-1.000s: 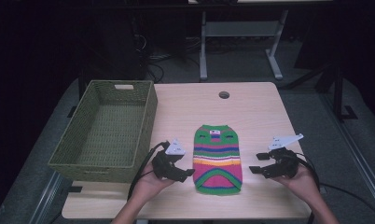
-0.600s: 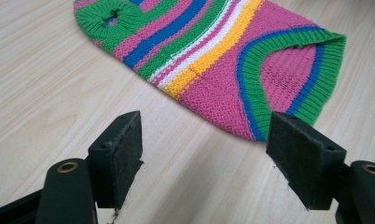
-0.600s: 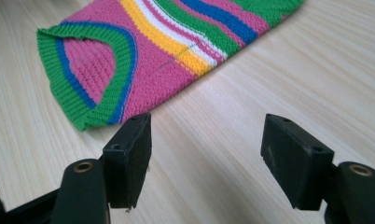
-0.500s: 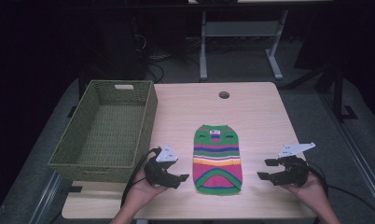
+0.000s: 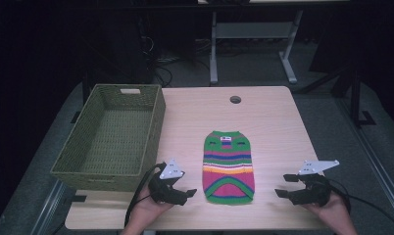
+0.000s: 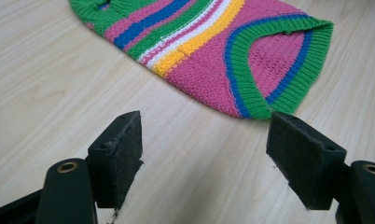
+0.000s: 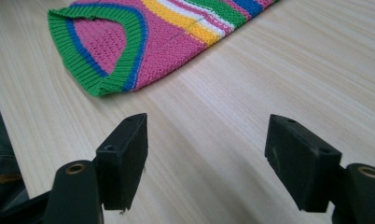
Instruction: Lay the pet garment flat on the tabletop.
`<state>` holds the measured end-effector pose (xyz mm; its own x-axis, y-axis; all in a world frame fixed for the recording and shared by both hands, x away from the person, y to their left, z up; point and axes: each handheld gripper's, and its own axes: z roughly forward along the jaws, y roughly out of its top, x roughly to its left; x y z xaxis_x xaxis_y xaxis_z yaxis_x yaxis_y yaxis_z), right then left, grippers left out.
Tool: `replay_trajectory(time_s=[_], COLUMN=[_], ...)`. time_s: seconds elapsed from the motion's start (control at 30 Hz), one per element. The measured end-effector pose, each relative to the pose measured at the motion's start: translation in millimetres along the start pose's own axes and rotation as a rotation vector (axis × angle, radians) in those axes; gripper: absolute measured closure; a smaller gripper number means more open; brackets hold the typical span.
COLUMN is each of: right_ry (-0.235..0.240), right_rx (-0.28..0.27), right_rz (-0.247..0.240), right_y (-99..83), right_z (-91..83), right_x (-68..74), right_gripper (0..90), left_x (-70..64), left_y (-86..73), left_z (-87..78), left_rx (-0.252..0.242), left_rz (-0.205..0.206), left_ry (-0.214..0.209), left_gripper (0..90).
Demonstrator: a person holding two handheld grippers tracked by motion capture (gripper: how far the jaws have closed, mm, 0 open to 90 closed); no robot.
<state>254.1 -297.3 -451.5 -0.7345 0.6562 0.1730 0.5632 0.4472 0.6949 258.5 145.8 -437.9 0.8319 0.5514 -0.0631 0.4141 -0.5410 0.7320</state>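
A small striped knitted sweater [image 5: 229, 166] lies flat on the light wooden tabletop [image 5: 263, 122], near its front edge, its green-ribbed hem toward the person and its neck with a small label pointing away. The left gripper [image 5: 189, 193] sits just beside the sweater's lower left corner, apart from it, its fingers [image 6: 121, 154] spread wide with nothing between them; in the left gripper view the hem lies ahead of the jaws. The right gripper [image 5: 284, 186] is held farther out on the sweater's other side, fingers [image 7: 125, 158] likewise spread and empty, over bare wood. Whether either gripper rests on the tabletop or hovers just above is hard to tell. A green woven basket [image 5: 111, 164] stands at the tabletop's left edge.
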Motion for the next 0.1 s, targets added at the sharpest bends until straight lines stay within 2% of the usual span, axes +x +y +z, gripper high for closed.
replay_trajectory(time_s=[0.03, 0.1], right_ry=[-0.003, -0.016], right_rx=[-0.012, -0.033], right_rz=[0.002, 0.011], right_y=[-2.1, -7.3], right_z=[-1.0, -2.7], right_x=[1.4, 4.7], right_gripper=[28.7, 27.8], left_x=[-0.3, -2.3], left_y=[-2.5, -6.5], left_z=[0.4, 1.9], left_rx=[-0.002, 0.000], left_rz=[0.003, -0.016], left_ry=[0.000, -0.007], left_gripper=[26.3, 25.7])
